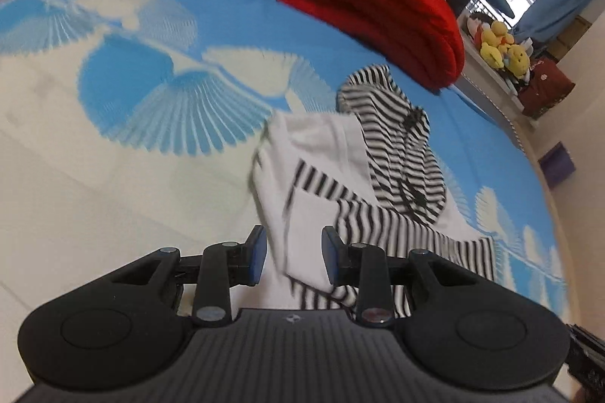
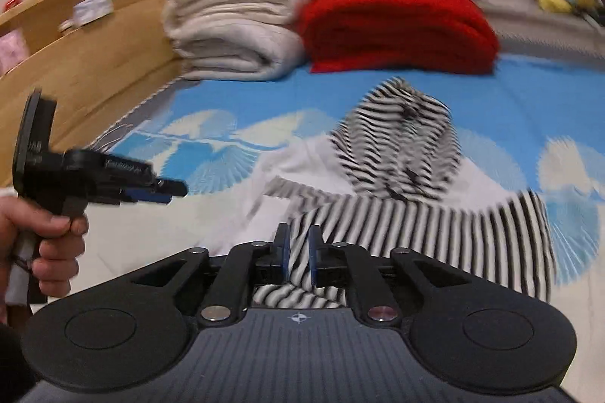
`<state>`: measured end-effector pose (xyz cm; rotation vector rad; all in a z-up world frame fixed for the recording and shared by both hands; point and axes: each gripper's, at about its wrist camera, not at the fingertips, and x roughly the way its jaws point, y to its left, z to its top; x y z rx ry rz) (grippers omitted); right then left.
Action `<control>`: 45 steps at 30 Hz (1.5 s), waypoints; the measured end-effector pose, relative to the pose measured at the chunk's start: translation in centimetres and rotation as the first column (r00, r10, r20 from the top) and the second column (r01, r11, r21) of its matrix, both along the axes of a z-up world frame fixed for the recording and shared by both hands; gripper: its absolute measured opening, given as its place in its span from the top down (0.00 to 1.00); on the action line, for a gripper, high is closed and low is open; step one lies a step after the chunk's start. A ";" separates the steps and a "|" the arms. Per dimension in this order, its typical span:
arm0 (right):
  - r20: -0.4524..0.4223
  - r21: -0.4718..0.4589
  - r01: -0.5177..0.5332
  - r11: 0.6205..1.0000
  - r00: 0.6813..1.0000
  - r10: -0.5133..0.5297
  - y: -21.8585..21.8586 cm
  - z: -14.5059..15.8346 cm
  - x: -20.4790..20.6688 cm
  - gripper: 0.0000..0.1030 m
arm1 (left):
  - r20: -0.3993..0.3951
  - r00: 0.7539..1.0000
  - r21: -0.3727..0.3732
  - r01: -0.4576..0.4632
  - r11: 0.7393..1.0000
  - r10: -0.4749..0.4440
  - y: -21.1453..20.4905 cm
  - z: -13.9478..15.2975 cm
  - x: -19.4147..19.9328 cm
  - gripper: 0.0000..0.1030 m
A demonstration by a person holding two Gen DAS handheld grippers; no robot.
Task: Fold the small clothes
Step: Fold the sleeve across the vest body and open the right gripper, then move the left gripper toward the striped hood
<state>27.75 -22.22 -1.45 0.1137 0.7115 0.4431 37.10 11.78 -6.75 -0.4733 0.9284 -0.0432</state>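
A small hooded top, white with black-and-white stripes [image 1: 393,145] [image 2: 401,138], lies crumpled on the blue-and-white bedsheet [image 1: 151,176]. One striped sleeve [image 2: 453,236] stretches to the right from my right gripper [image 2: 298,255]. A fold of that sleeve sits in the narrow gap between its pads, loosely rather than pinched. My left gripper [image 1: 295,259] hovers over the white near edge of the top, jaws apart and empty. The right wrist view shows it [image 2: 172,193] at the left in a hand [image 2: 56,240], clear of the cloth.
A folded red blanket [image 1: 378,5] [image 2: 397,24] and stacked cream blankets [image 2: 234,24] sit at the far end of the bed. A wooden bed frame [image 2: 94,55] runs along the left. Yellow plush toys [image 1: 499,43] sit on a shelf beyond the bed.
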 end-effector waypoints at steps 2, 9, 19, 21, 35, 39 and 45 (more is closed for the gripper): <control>-0.030 -0.005 0.100 0.995 0.995 -0.100 -1.7 0.3 0.2 0.76 | -0.024 1.000 -0.018 0.004 1.000 -0.004 -0.2 -0.8 0.5 0.66; -0.229 0.009 0.332 0.943 0.919 -0.321 -7.6 -6.1 1.2 0.71 | -0.146 0.989 -0.165 -0.039 0.986 0.015 -0.4 -5.3 2.9 0.67; -0.453 -0.051 0.561 0.826 0.724 -0.520 -13.7 -12.4 4.3 0.75 | -0.227 0.974 -0.181 -0.054 0.982 0.011 -1.7 -9.1 5.4 0.76; -0.438 -0.063 0.551 0.832 0.734 -0.519 -13.5 -12.1 4.2 0.76 | -0.216 0.976 -0.137 -0.039 0.990 0.008 -2.1 -8.9 5.4 0.83; -0.394 -0.122 0.544 0.830 0.741 -0.544 -13.2 -11.7 4.8 0.79 | -0.196 0.980 -0.079 0.004 0.997 -0.020 -2.9 -8.5 5.1 0.93; -0.368 -0.108 0.554 0.825 0.749 -0.551 -13.0 -10.7 4.7 0.75 | -0.117 0.993 -0.026 0.025 0.999 -0.028 -3.1 -6.2 4.2 0.99; -0.354 0.027 0.532 0.846 0.797 -0.490 -12.6 -9.2 4.7 0.74 | -0.011 1.000 0.072 0.012 0.997 -0.012 -3.1 -0.4 0.2 0.99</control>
